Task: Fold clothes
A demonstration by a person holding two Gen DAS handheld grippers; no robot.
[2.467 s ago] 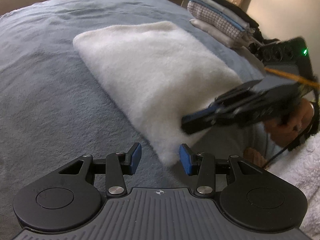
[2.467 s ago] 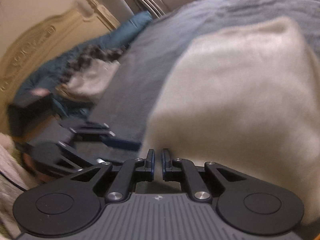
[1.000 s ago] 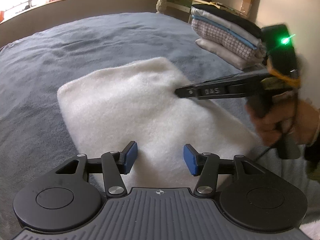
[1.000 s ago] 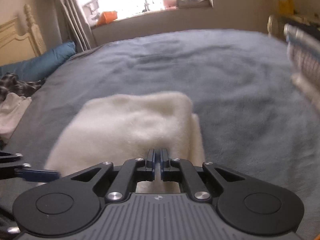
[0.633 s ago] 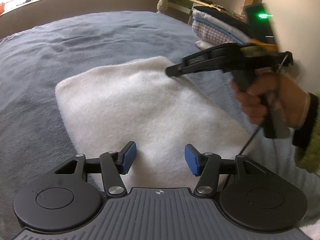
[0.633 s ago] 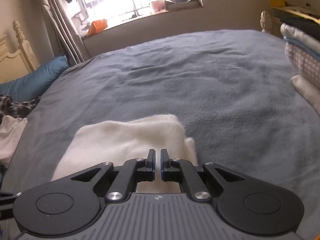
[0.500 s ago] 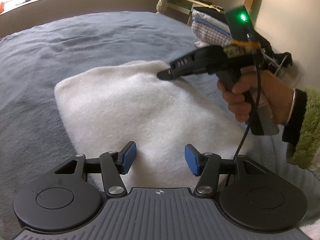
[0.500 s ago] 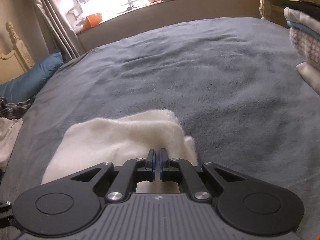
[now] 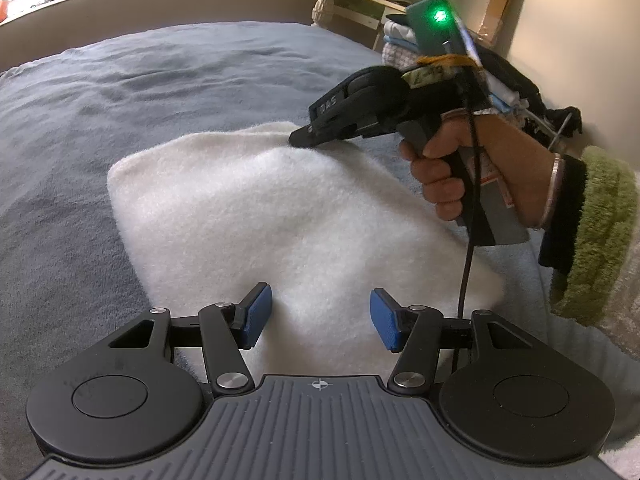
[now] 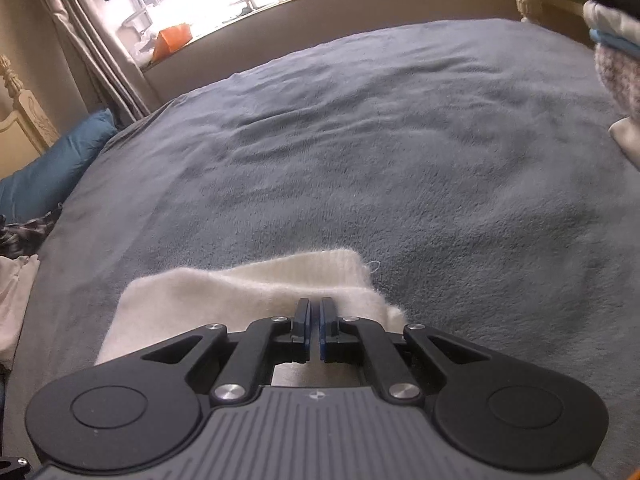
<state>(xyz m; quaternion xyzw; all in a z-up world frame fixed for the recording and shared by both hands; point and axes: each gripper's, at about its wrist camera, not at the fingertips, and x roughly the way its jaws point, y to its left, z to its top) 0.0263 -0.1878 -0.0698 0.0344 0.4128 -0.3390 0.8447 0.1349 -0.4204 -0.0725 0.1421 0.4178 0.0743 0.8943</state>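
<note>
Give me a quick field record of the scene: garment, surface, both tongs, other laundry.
garment: white fleece garment, folded, lying flat
surface: grey-blue bed blanket
left tongs: open, above the garment's near edge, gripping nothing
right tongs: shut, tips at the garment's far corner; any cloth pinched cannot be told
right hand: holds the tongs' handle
other laundry: stack of folded clothes beyond the right tongs

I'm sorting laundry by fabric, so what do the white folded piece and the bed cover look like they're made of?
White folded piece: likely fleece or brushed knit, with a fuzzy matte nap and ribbed edge. Bed cover: probably grey plush microfleece; short pile with brush marks.
</note>
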